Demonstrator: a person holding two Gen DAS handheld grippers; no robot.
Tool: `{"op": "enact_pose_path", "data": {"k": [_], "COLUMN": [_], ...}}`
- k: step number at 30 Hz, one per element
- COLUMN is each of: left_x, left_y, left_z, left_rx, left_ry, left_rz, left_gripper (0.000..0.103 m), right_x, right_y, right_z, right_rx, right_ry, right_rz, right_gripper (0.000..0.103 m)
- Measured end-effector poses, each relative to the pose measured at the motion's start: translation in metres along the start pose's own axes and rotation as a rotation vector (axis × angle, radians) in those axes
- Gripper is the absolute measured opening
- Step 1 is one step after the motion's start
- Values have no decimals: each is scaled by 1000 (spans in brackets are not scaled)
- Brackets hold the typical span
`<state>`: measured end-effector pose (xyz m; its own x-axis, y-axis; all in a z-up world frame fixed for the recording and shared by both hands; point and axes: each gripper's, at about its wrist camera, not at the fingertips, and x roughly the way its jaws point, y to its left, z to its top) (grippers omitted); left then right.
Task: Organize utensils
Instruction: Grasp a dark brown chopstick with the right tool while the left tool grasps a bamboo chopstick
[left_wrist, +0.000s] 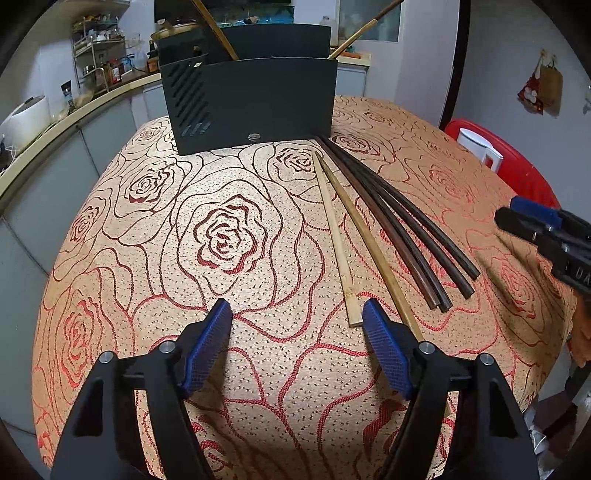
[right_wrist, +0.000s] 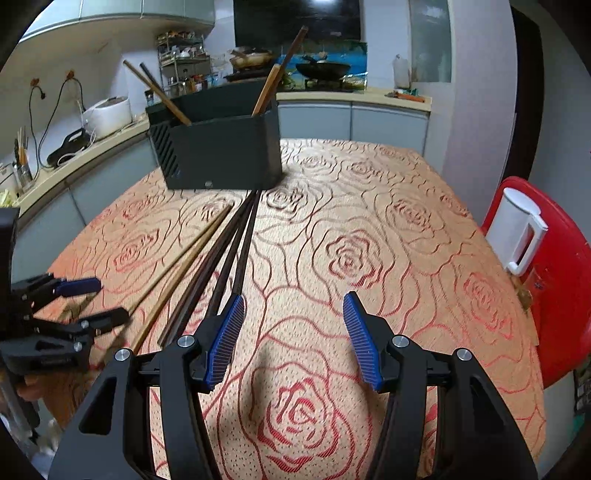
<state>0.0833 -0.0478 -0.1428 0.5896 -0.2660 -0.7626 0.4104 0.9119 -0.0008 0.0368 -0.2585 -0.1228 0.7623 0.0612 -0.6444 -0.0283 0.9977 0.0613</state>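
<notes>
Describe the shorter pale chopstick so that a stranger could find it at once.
Start at the dark box standing on the rose-patterned tablecloth. In front lie several chopsticks. It is the leftmost one, light bamboo, unlike the dark chopsticks, and ends before its longer pale neighbour.

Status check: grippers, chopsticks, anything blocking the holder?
Left gripper and right gripper open, empty. Two light chopsticks, three dark chopsticks on tablecloth; others already in black holder. Path clear.
</notes>
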Motion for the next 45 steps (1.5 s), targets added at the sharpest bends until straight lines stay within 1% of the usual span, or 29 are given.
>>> {"op": "enact_pose_path", "data": {"k": [5, 7, 10, 15, 18, 20, 22, 26, 29, 31, 33, 34, 36, 37, 39, 40, 41, 42, 45], "left_x": [-1, -1, -2, -4, -4, -4, -4, -5, -6, -6, -6, -6, -5, -5, -4, -3, -3, -2, -2], "left_y": [4, 5, 5, 2, 0, 1, 2, 1, -5, -9, -14, -16, -17, -17, -15, -14, -12, -10, -7], "left_z": [0, 0, -1, -2, -2, -3, -2, -2, -4, -5, -5, -5, -4, -3, -3, -3, -2, -2, -1], "left_rx": [-10, -16, -17, -11, -7, -10, -16, -24, -15, -1, 18, 22, 26, 26, 21, 17, 10, 0, -11], "left_ry": [-2, -3, -4, -10, -12, -13, -14, -19, -25, -30, -37, -40, -46, -49, -53, -55, -56, -55, -57], "left_rz": [17, 12, 7, -16, -18, -15, -16, -40, -64, -69, -66, -65, -64, -64, -62, -61, -63, -69, -80], "left_gripper": [70, 70, 70, 66, 63, 61, 60, 59, 57, 54, 45, 43, 33, 30, 19, 16, 9, 7, 7], "right_x": [7, 10, 14, 17, 19, 22, 22, 23, 24, 25, 27, 27, 27, 27, 27, 28, 28, 28, 28], "right_y": [9, 15, 22, 28, 30, 26, 20, 19, 24, 26, 27, 28, 30, 30, 30, 30, 29, 29, 29], "right_z": [-9, -12, -16, -19, -21, -21, -19, -19, -20, -19, -18, -19, -19, -19, -19, -20, -20, -20, -19], "right_rx": [-36, -67, -95, -124, -137, -127, -105, -97, -115, -118, -119, -119, -120, -121, -118, -117, -117, -116, -117], "right_ry": [37, 51, 71, 87, 90, 87, 85, 84, 77, 72, 64, 63, 57, 53, 49, 46, 44, 42, 43], "right_rz": [35, 50, 63, 87, 75, 42, 32, 55, 59, 69, 70, 71, 75, 77, 81, 83, 83, 81, 74], "right_gripper": [53, 47, 41, 37, 32, 32, 32, 32, 30, 26, 21, 18, 16, 16, 15, 14, 13, 10, 9]}}
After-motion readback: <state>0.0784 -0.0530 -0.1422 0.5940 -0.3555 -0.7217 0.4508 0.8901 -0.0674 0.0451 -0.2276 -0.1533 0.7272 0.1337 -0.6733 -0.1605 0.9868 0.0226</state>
